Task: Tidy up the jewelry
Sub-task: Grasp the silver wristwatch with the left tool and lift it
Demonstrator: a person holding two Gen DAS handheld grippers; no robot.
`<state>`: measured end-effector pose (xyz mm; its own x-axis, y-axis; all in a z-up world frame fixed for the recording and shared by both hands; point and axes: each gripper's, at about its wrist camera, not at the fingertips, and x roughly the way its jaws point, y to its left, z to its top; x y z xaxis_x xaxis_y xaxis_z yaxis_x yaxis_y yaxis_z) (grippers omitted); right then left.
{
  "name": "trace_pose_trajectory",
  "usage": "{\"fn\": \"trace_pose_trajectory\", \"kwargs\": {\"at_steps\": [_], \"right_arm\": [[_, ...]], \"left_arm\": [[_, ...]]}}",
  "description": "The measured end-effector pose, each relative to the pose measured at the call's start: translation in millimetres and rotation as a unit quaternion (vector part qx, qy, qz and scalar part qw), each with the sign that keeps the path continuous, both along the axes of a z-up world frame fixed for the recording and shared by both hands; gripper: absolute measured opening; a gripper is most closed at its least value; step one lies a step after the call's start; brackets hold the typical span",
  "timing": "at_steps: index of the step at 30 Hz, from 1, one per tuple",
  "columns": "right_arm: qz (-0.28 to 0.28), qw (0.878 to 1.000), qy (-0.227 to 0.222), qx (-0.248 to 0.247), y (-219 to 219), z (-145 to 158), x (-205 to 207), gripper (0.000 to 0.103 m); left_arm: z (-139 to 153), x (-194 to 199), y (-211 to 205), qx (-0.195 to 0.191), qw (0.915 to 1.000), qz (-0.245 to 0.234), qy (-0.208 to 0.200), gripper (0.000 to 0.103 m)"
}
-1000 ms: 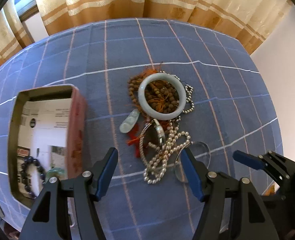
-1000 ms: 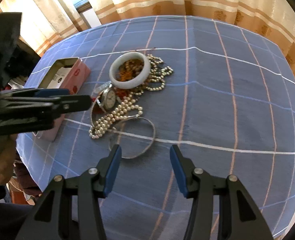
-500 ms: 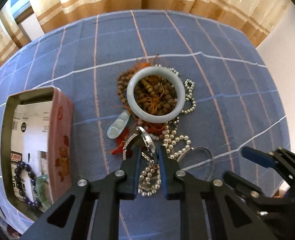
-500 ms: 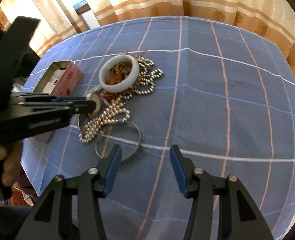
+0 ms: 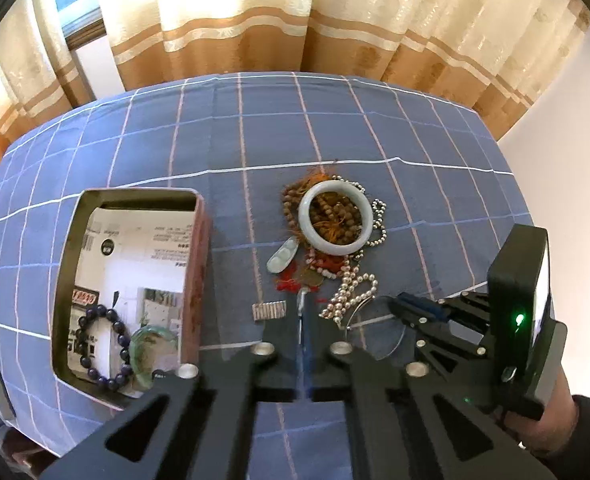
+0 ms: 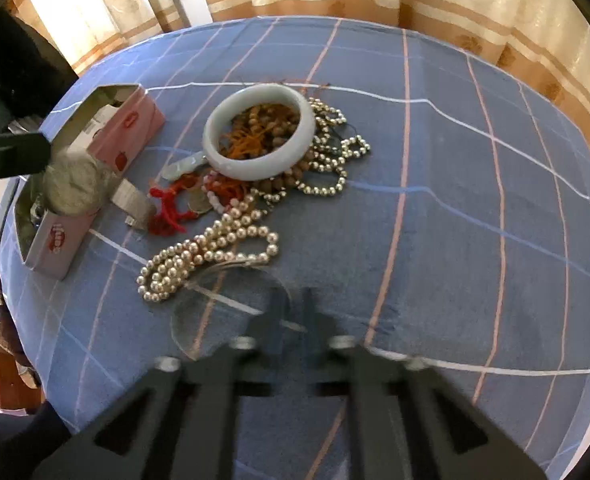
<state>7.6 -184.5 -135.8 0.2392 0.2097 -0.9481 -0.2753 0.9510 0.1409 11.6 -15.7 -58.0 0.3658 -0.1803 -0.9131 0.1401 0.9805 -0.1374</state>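
Here the left gripper (image 5: 303,320), jaws closed on a wristwatch (image 6: 73,184), carries it toward the tin (image 5: 71,240) at nine o'clock; next, release inside. The right gripper (image 6: 291,312) looks closed on the thin bangle (image 6: 183,320).

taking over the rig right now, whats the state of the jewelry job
Left gripper: shut on the watch, lifted off the pile and beside the tin box.
Right gripper: looks shut on the rim of the thin silver bangle, which lies on the cloth; the view is blurred.
Done: dark bead bracelet and green bangle are in the box.
Left: drop the watch in, then the thin bangle, pearl strand, jade bangle, brown beads, pale pendant, red cord and silver bead chain.
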Motion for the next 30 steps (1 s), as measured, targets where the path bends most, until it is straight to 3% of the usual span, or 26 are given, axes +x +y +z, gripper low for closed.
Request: {"fn": "trace_pose_trajectory", "kwargs": {"at_steps": [7, 12, 14, 16, 18, 20, 30], "right_arm": [[-0.013, 1.000, -0.022, 0.018, -8, 25, -7, 0.007], [-0.023, 0.999, -0.030, 0.022, -14, 35, -11, 0.006], [-0.025, 0.999, -0.024, 0.025, -17, 32, -13, 0.006], [-0.033, 0.999, -0.026, 0.029, -18, 30, -15, 0.008], [-0.045, 0.998, -0.016, 0.036, -20, 23, -15, 0.020], [-0.049, 0.998, -0.016, 0.035, -21, 22, -17, 0.062], [-0.019, 1.000, -0.016, 0.017, -19, 20, -24, 0.064]], "left_arm": [[7, -4, 9, -0.010, 0.9999, 0.001, -0.013, 0.000], [-11, -2, 5, -0.008, 0.9998, -0.009, 0.017, 0.002], [-21, -3, 3, -0.011, 0.9993, -0.016, 0.032, 0.033], [-29, -8, -2, -0.004, 0.9990, -0.024, 0.038, 0.053], [-36, -14, -6, -0.005, 0.9984, -0.032, 0.046, 0.056], [-47, -18, -9, 0.000, 0.9975, -0.037, 0.060, 0.057], [-103, -34, -15, 0.022, 0.9937, -0.023, 0.108, 0.057]]}}
